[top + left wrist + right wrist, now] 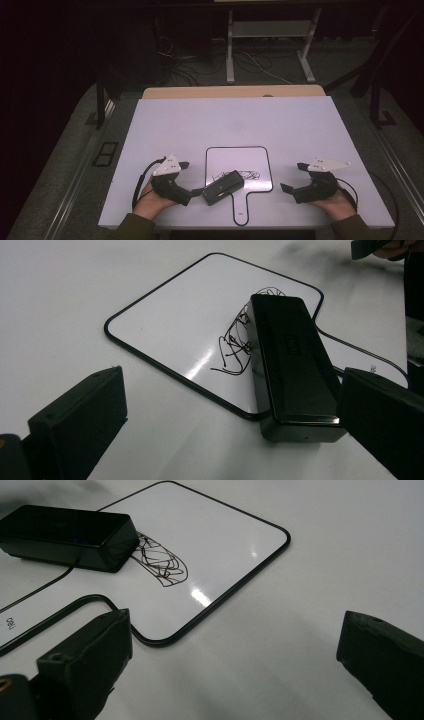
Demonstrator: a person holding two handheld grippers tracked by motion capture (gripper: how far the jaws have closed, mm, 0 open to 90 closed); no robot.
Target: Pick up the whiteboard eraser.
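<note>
A small white board [240, 157] with a black rim and a handle lies flat at the table's near middle, a black scribble [232, 347] on it. A black block eraser [223, 186] rests aslant across the board's near left corner. My left gripper [192, 178] sits just left of the eraser, jaws wide apart. In the left gripper view the eraser's [292, 365] near end lies next to the right jaw, and nothing is pinched. My right gripper [291, 176] rests open on the table to the right of the board. Its own view shows the eraser [65, 535] far off at upper left.
The white tabletop [230, 120] stretches bare behind the board to a wooden strip [232, 92] at its far edge. Beyond it, cables and a metal frame's legs [230, 55] stand on the dark floor. Both hands rest near the table's front edge.
</note>
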